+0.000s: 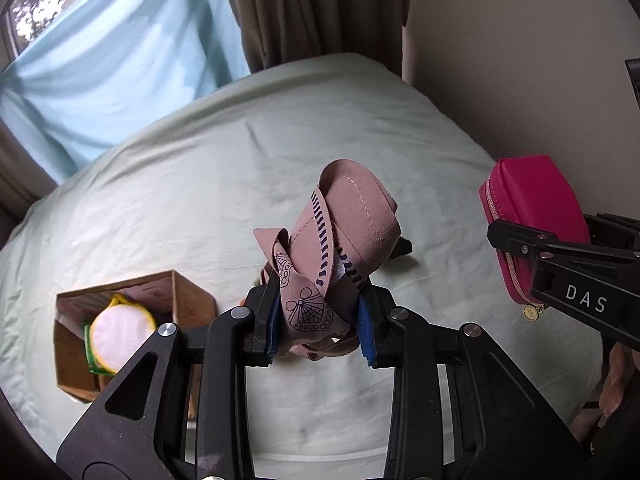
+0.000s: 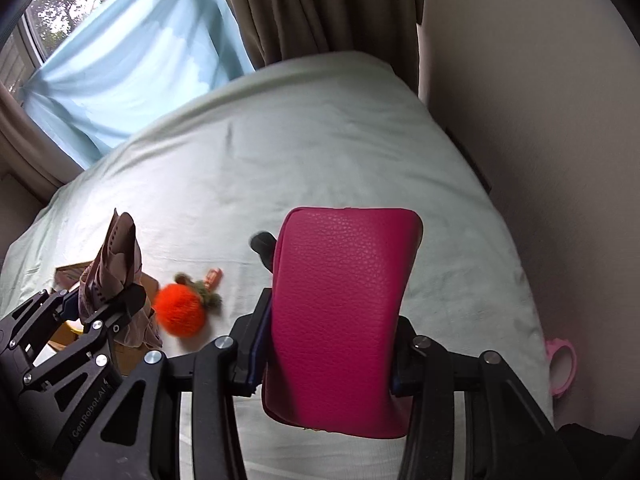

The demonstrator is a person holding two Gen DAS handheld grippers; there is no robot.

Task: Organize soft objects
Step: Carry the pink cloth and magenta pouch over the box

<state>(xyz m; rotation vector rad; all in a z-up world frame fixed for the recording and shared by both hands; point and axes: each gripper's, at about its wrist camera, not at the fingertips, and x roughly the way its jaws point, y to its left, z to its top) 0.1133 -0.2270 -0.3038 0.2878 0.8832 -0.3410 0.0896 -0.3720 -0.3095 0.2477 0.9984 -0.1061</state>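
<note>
Grippers, two, both loaded, as I read them from my station.

Left gripper (image 1: 318,320): my left tool is pinched on a pink fabric bundle (image 1: 344,236), dusty rose with dark printed marks. Blue finger pads (image 1: 366,330) press its lower folds from both sides; the rest stands up and away from the jaws, held above the bed (image 1: 200,184).

Right gripper (image 2: 326,356): my right tool is clamped on a magenta zip pouch (image 2: 340,312), pebbled surface, squeezed between the fingers with its far end sticking up beyond them. From the left camera the pouch's zipper and a small gold pull hang at its near edge.

Cardboard box (image 1: 188,300): open, on the bed at the near left, holding a round pale item with a yellow-green rim (image 1: 116,332).

Orange plush toy (image 2: 180,310): green top, lying on the sheet just right of the box.

Pink ring-shaped object (image 2: 562,366): at the bed's right edge.
</note>
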